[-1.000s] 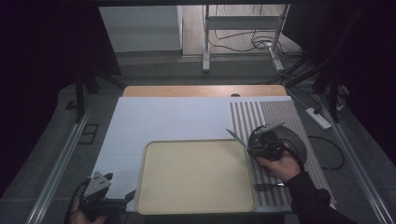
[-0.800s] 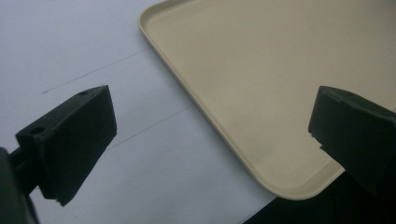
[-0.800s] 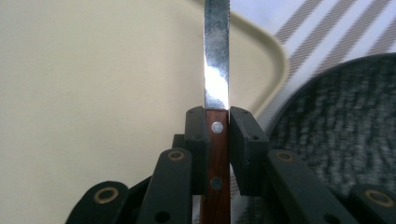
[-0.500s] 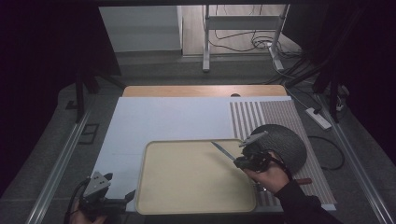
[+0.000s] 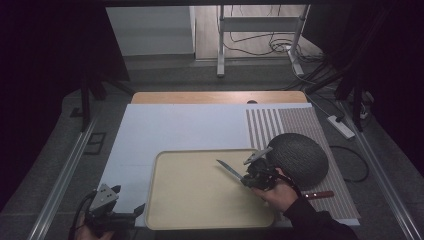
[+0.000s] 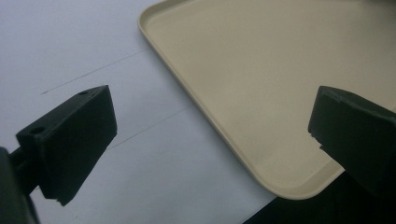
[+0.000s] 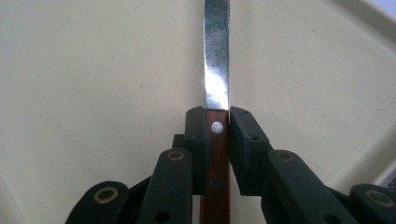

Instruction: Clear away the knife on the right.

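A dim room is seen around the wooden bench (image 5: 215,97), which is covered by a white sheet (image 5: 180,127). Beyond the bench, a grey floor (image 5: 165,75) is lit more brightly, and white metal frame legs (image 5: 220,45) stand there among black tangled cables (image 5: 260,47). Right of the bench, a white power strip (image 5: 340,126) lies on the floor. Left of it, a grey metal rail (image 5: 65,175) runs alongside.

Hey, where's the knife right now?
In the high view, the knife is clamped by its wooden handle in the right gripper, blade out over the beige tray's right half, beside the dark round mat.
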The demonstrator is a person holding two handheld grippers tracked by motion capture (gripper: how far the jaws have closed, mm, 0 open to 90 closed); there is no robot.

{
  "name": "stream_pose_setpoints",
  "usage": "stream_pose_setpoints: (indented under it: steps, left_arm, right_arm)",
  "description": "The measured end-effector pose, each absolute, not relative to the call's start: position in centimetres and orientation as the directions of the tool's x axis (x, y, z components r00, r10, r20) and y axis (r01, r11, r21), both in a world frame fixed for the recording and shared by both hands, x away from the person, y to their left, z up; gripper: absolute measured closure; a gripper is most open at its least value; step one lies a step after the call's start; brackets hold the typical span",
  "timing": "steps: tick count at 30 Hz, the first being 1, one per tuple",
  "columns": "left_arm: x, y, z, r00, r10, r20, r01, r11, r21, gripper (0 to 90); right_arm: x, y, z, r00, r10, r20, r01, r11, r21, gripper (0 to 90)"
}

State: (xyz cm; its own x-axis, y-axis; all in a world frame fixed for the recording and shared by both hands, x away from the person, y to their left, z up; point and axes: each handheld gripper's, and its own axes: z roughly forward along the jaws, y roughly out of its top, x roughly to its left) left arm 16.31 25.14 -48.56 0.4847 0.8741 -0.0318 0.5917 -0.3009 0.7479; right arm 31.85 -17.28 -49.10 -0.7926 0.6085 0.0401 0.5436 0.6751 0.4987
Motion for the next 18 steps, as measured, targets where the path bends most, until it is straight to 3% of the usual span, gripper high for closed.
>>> stream_pose_setpoints:
  steps: [7,12,18]
  left_arm:
    - [16.3,25.2,-48.6,0.485,0.874,-0.034,0.591,-0.299,0.749,1.2]
    - [16.3,25.2,-48.6,0.485,0.874,-0.034,0.592,-0.3,0.748,1.3]
    - [16.4,25.2,-48.6,0.485,0.874,-0.033,0.593,-0.302,0.746,1.5]
  right_arm:
    - [31.4,-17.0,-50.2,-0.818,0.575,-0.005,0.512,0.731,0.451,76.2]
    - [31.7,-17.0,-49.3,-0.808,0.589,-0.016,0.517,0.722,0.46,43.3]
    - [32.1,-16.4,-49.0,-0.82,0.572,0.032,0.518,0.717,0.467,32.8]
